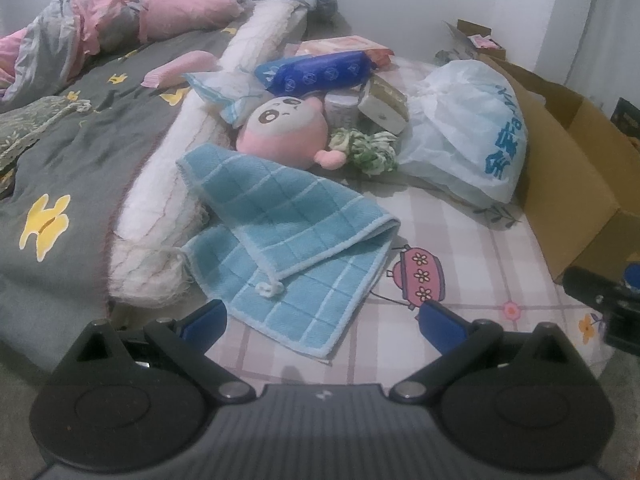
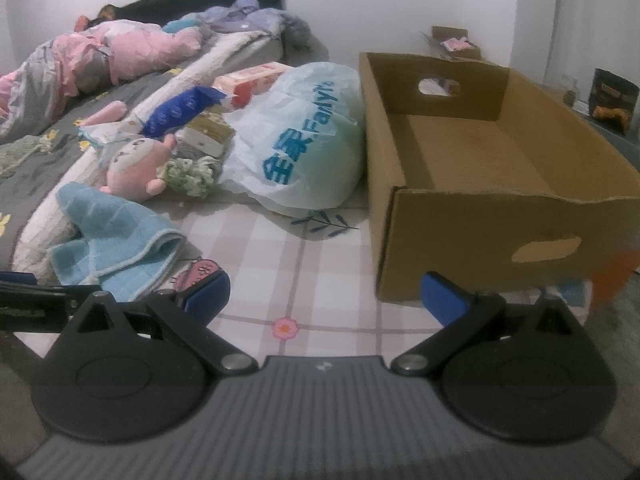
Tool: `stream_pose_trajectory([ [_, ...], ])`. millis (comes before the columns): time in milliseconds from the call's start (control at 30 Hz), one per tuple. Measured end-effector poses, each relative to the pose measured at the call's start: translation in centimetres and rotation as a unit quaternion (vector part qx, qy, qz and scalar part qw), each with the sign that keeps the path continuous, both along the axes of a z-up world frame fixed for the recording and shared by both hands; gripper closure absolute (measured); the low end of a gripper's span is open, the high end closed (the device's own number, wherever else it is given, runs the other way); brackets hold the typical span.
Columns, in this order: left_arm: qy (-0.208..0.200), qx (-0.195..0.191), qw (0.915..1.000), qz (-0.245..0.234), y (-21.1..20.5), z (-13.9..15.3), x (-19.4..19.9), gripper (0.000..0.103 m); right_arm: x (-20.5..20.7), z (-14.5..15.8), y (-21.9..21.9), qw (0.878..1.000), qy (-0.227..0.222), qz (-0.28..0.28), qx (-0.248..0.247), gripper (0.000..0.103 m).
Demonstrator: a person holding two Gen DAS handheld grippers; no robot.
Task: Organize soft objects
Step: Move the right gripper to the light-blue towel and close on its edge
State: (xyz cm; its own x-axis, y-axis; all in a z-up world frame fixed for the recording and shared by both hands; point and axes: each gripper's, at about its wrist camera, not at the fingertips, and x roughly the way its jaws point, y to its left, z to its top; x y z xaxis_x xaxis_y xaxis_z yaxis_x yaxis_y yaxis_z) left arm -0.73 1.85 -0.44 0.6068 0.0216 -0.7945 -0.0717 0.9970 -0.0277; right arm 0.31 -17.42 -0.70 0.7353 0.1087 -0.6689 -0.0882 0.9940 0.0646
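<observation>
Towel (image 1: 288,232), blue checked, lay crumpled on the bed just ahead of my left claw (image 1: 322,320), jaws wide and empty; my right claw (image 2: 324,296), equally wide, faced the cardboard box (image 2: 476,216).

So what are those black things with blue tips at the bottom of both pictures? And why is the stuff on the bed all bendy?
Those are two grabbing tools, one in each of a person's hands. Each has a tiny camera that bends the picture. One picture looks from the left gripper, the other from the right gripper. Both have their jaws spread wide and hold nothing. On the bed lie a blue towel, a pink plush toy, a white plastic bag and some packets behind them. The brown cardboard box beside the bag looks empty, so maybe the soft things go in there.
</observation>
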Motion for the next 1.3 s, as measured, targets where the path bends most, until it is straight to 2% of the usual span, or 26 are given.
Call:
stream_pose_trajectory([
  [167, -0.018, 0.006, 0.9998, 0.005, 1.2, -0.3, -0.5, 0.001, -0.3, 0.4, 0.9, 0.998, -0.021, 0.047, 0.033, 0.001],
  [300, -0.037, 0.026, 0.9990, 0.000, 2.1, -1.0, -1.2, 0.001, 0.2, 0.9, 2.7, 0.993, -0.042, 0.095, 0.049, 0.001],
  [467, -0.040, 0.044, 0.9982, 0.007, 3.1, -2.1, -1.4, 0.004, 2.6, 1.7, 5.9, 0.982, -0.055, 0.165, 0.074, 0.001],
  [567, -0.035, 0.034, 0.9986, 0.022, 4.2, -2.7, -1.1, 0.010, 4.5, 1.8, 8.1, 0.972, -0.057, 0.208, 0.088, 0.002],
  [667, -0.033, 0.004, 0.9985, 0.042, 5.6, -3.0, -0.9, 0.017, 6.3, 1.4, 10.9, 0.964, -0.055, 0.248, 0.081, 0.006],
  [733, -0.030, -0.013, 0.9981, 0.053, 6.3, -3.3, -0.6, 0.026, 7.2, 1.1, 12.9, 0.956, -0.053, 0.279, 0.069, 0.015],
  [800, -0.026, -0.020, 0.9978, 0.058, 6.9, -3.6, -0.4, 0.040, 8.3, 0.5, 14.7, 0.951, -0.052, 0.301, 0.052, 0.021],
  [900, -0.017, -0.028, 0.9978, 0.058, 7.4, -4.1, -0.2, 0.048, 10.1, -0.4, 16.5, 0.944, -0.044, 0.324, 0.045, 0.032],
  [967, -0.018, -0.030, 0.9978, 0.055, 7.6, -4.2, -0.1, 0.049, 11.5, -1.4, 17.4, 0.941, -0.030, 0.332, 0.051, 0.044],
  [1000, -0.020, -0.029, 0.9980, 0.052, 7.5, -4.1, -0.1, 0.049, 12.3, -2.2, 17.7, 0.941, -0.018, 0.332, 0.055, 0.055],
  [1067, -0.020, -0.027, 0.9985, 0.044, 7.4, -4.2, 0.1, 0.049, 13.4, -3.5, 18.0, 0.942, 0.015, 0.330, 0.065, 0.068],
  [1100, -0.020, -0.029, 0.9985, 0.042, 7.4, -4.2, 0.2, 0.049, 13.8, -4.2, 18.1, 0.940, 0.032, 0.331, 0.071, 0.079],
  [1167, -0.019, -0.032, 0.9987, 0.036, 7.4, -4.2, 0.4, 0.049, 13.7, -5.2, 17.7, 0.936, 0.068, 0.337, 0.082, 0.084],
  [1300, -0.018, -0.042, 0.9987, 0.021, 7.2, -4.3, 0.7, 0.049, 12.1, -6.6, 16.0, 0.933, 0.105, 0.335, 0.075, 0.090],
])
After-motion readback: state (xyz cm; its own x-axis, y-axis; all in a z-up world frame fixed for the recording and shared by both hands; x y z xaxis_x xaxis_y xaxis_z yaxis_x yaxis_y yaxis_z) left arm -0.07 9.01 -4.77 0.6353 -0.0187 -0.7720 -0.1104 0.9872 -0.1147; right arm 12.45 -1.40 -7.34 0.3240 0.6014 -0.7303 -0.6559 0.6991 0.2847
